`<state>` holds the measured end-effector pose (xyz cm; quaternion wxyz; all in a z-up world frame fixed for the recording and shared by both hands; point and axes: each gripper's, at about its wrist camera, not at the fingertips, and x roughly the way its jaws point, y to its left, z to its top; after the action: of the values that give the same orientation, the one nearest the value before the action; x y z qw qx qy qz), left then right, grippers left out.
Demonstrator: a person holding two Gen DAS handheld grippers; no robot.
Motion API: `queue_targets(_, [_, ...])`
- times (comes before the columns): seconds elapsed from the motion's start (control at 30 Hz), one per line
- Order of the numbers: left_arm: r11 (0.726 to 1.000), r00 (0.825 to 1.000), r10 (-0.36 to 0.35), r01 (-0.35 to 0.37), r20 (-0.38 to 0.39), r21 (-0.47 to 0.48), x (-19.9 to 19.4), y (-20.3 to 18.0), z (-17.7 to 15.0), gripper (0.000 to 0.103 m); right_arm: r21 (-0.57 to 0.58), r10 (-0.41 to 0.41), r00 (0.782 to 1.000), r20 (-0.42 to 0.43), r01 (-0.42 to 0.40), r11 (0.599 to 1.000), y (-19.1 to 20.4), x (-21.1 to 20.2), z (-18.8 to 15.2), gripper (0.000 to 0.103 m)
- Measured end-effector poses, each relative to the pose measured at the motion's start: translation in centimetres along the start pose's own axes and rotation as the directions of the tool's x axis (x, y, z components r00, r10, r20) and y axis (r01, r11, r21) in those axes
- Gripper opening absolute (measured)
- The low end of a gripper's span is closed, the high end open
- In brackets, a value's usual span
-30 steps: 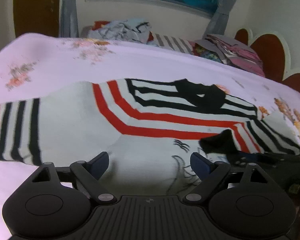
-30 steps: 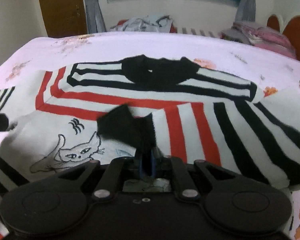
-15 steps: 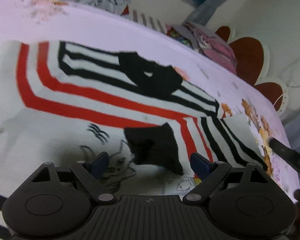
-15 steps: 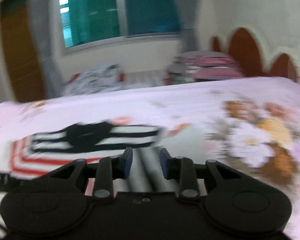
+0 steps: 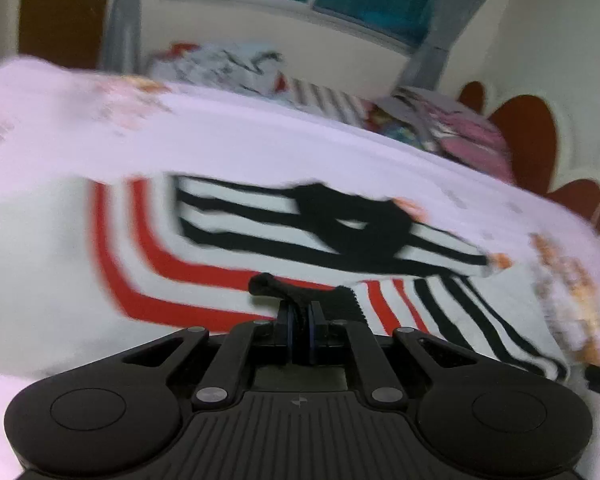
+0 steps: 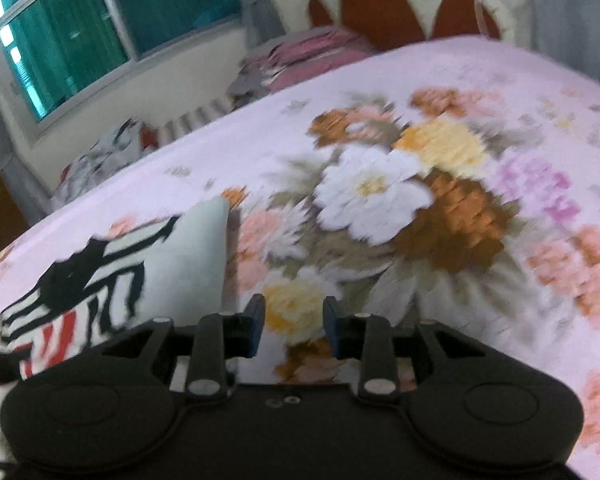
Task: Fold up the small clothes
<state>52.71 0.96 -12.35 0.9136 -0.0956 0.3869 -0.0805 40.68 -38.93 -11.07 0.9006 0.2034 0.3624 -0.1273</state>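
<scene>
- Left gripper (image 5: 300,322): jaws clenched on the black cuff (image 5: 278,286) of the striped sweater (image 5: 228,248), spread mid-bed (image 5: 260,136).
- Right gripper (image 6: 294,326): jaws opening, nothing between, over flowered bedspread beside the sweater.
- No readable writing.

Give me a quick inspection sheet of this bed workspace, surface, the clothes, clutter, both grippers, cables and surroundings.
Surface: bed sheet, pale pink with a flower print; blurred in both views.
Job's things: striped sweater, white with red and black stripes, spread flat; its black cuff folded onto the body.
Clutter: heap of clothes and pink folded pile along the far edge.
Grippers: left gripper shut on the black cuff; right gripper over the bare sheet, jaws opening, nothing between them.
Cables: nothing seen.
Surroundings: window, grey curtain, scalloped headboard, brown door.
</scene>
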Motion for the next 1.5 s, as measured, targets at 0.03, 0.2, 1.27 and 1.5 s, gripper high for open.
queue_targets(0.03, [1.0,1.0,0.018,-0.018,-0.014,-0.016,0.2,1.0,0.0,0.006,-0.013,0.042,0.999,-0.029,-0.043,0.999,0.4,0.4,-0.4,0.041])
queue_targets(0.2, [0.998,0.997,0.045,-0.047,-0.059,-0.031,1.0,2.3,-0.9,0.006,-0.136,0.088,0.99,-0.109,-0.103,0.985,3.3,2.1,-2.4,0.046])
queue_targets(1.27, [0.996,0.997,0.064,-0.067,-0.04,-0.065,4.2,2.6,-1.0,0.012,0.037,0.339,0.933,-0.123,-0.338,0.941,1.5,14.8,8.7,0.042])
queue_targets(1.5, [0.992,0.993,0.119,-0.117,0.029,-0.043,3.5,2.7,-2.3,0.005,-0.183,0.239,0.968,-0.082,-0.251,0.951,3.4,14.8,7.4,0.008])
